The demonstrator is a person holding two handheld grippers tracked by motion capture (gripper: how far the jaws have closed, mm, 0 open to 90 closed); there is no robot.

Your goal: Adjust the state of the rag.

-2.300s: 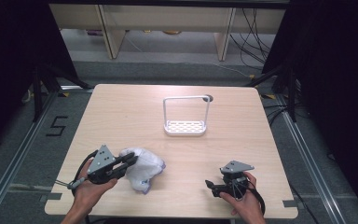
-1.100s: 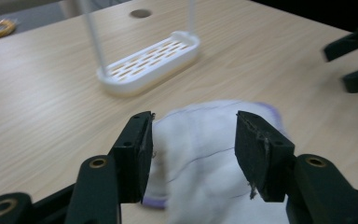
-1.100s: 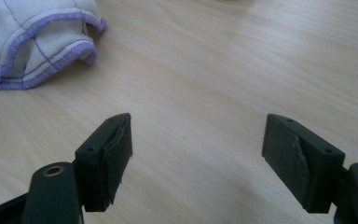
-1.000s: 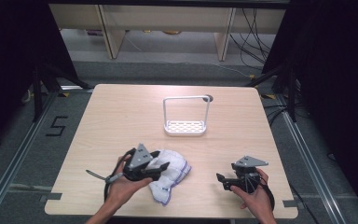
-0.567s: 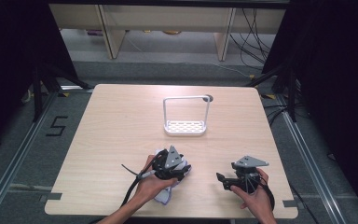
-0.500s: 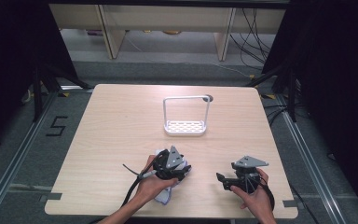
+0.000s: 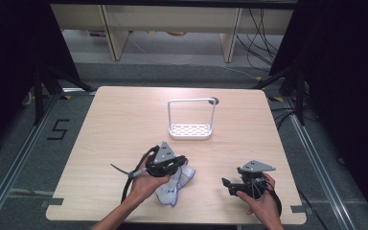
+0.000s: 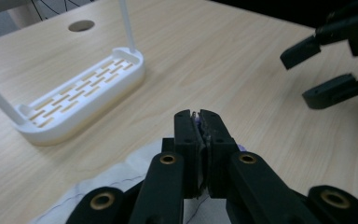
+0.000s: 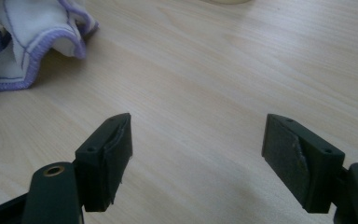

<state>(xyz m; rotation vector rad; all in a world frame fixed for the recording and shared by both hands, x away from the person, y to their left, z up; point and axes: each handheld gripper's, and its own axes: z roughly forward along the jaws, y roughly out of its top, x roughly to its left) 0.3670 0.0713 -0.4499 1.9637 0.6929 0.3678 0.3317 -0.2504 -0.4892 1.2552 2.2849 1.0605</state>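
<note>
A crumpled white cloth with purple-stitched edging is pinched between the closed jaws of the left gripper at the table's near middle, trailing toward the near edge. The right gripper is held agape nearby.

Right gripper hovered low over pale wood-grain table, black jaws spread wide, nothing between them. Crumpled white cloth with purple stitched edge lay upper left, well apart from jaws.
</note>
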